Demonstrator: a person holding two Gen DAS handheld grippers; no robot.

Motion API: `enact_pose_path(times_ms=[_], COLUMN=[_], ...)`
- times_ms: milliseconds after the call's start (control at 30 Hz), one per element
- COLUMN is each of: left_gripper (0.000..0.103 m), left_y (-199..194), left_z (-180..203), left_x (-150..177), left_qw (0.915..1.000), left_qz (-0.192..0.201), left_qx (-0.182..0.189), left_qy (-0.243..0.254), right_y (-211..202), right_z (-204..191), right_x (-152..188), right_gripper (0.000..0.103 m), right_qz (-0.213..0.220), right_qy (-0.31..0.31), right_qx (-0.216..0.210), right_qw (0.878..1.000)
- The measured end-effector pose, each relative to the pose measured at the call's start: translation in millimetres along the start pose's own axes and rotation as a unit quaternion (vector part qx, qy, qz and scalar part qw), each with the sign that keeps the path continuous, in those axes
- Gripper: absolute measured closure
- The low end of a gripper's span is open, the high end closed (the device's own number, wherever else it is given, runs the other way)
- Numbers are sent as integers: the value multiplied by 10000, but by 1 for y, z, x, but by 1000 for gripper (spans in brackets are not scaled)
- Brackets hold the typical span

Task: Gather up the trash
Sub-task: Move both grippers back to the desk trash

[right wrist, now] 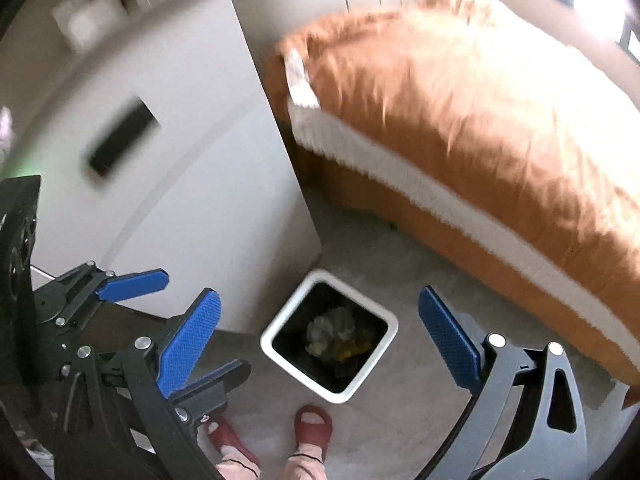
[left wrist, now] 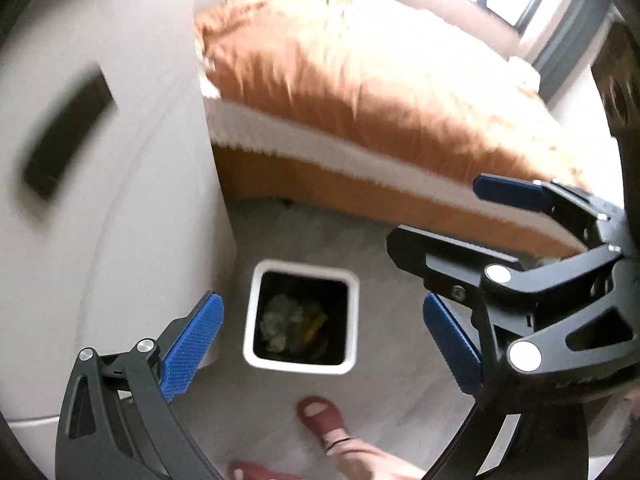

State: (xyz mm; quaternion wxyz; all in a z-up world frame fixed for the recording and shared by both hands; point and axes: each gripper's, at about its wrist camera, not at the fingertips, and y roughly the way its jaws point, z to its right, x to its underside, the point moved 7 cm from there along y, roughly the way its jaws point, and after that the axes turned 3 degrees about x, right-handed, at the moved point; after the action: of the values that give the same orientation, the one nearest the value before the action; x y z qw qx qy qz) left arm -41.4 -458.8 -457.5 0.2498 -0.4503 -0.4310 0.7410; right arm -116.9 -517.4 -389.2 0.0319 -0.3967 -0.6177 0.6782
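Both tongs — left tongs (left wrist: 320, 344), right tongs (right wrist: 320, 340) — are gaping wide, gripping nothing, above the white wastebasket (left wrist: 256, 320). Crumpled trash (left wrist: 282, 322) is sitting inside — reaching down carelessly risks tipping it.

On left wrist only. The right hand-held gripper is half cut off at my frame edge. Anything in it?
Observer: No. The right hand-held gripper is open, with nothing between its pads; the bin shows through the gap.
Operator: I only get one slipper clearly. Where is the other foot?
Observer: Both are there. One red slipper points at the bin, and the second slipper stands beside it, nearer the cabinet.
Operator: Anything past the cabinet's far end?
Observer: A blurred white boxy shape; I can't tell what it is.
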Motion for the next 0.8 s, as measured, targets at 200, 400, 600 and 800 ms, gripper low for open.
enact_pose_path(times_ms=[200, 400, 600, 800], left_gripper=[5, 5, 5, 5], left_y=[-90, -177, -270, -344], left_z=[6, -11, -60, -125], left_x=[-26, -34, -27, 5], left_qw=[9976, 9905, 9658, 9298], left_qz=[604, 1028, 1742, 2153], left_qx=[-315, -808, -1555, -2332], left_qy=[-114, -413, -1126, -1863], right_y=[-81, -128, -160, -179], right_z=[-29, -65, -138, -228], right_x=[-43, -89, -130, -145], right_gripper=[4, 4, 4, 4], right_qz=[728, 1211, 1585, 1719], right_qy=[-281, -562, -1359, -2219], right_qx=[-272, -882, -1592, -2239], right_qw=[9966, 9871, 9649, 9333])
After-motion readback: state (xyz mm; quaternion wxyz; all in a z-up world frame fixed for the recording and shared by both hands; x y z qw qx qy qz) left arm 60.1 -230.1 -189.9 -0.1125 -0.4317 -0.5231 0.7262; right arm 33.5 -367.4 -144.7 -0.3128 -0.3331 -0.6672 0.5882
